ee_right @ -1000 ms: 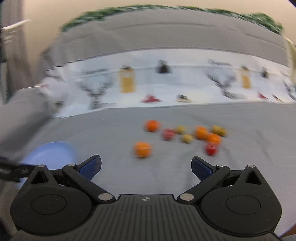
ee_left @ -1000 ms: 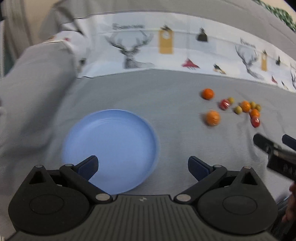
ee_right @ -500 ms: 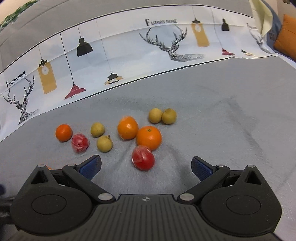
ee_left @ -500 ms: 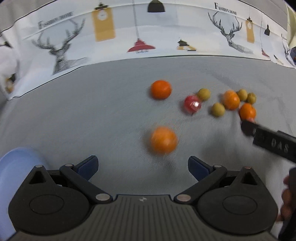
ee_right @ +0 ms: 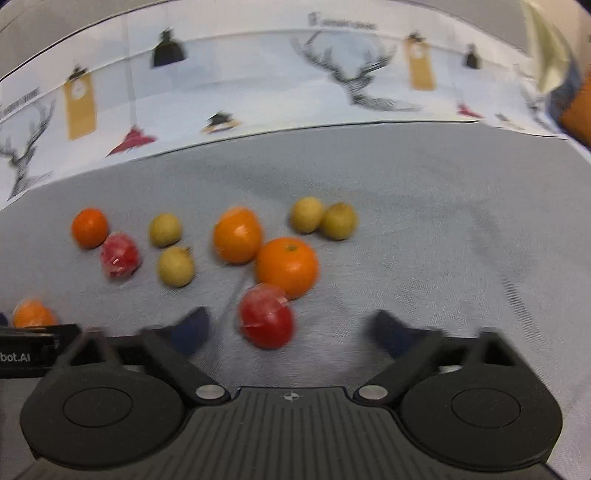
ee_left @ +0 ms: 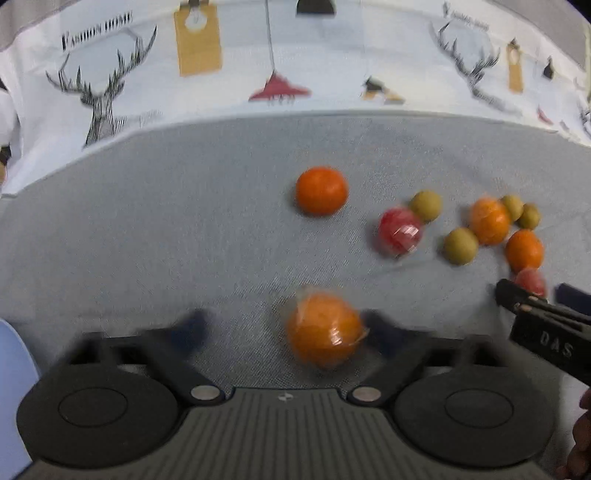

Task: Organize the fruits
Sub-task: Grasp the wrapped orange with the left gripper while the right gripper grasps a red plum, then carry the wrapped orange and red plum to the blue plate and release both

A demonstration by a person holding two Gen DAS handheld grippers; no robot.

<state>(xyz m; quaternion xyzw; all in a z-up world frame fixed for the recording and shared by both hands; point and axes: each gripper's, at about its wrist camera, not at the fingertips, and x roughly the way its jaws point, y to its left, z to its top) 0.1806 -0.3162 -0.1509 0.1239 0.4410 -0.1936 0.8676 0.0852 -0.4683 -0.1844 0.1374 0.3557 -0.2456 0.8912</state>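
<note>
Nothing is sorted yet, as far as I can judge: every fruit I can see lies on the grey cloth (ee_left: 184, 229), and of the blue plate (ee_left: 11, 387) only a bare sliver of rim shows at the left edge of my left view.

My left tool (ee_left: 284, 326) has just been closing, its jaws partly drawn in around the wrapped orange (ee_left: 323, 328). That fruit sits toward the right-hand finger; blur keeps me from telling whether it touches, and the other finger stands clear, so it is not clamped. My right tool (ee_right: 288, 328) has also just been closing, with the wrapped red fruit (ee_right: 266, 315) between the fingers, nearer the left one and not yet pinched.

Left to do: both grasps, the carry to the plate, and the rest of the cluster — a bare orange (ee_right: 287, 266), another wrapped orange (ee_right: 237, 235), small yellow-green fruits (ee_right: 165, 229) and more.

Readable writing: "Fashion Home" on the printed sheet (ee_left: 96, 27), "DAS" on the right tool's side in my left view, and "bot.AI" on the left tool in my right view.
</note>
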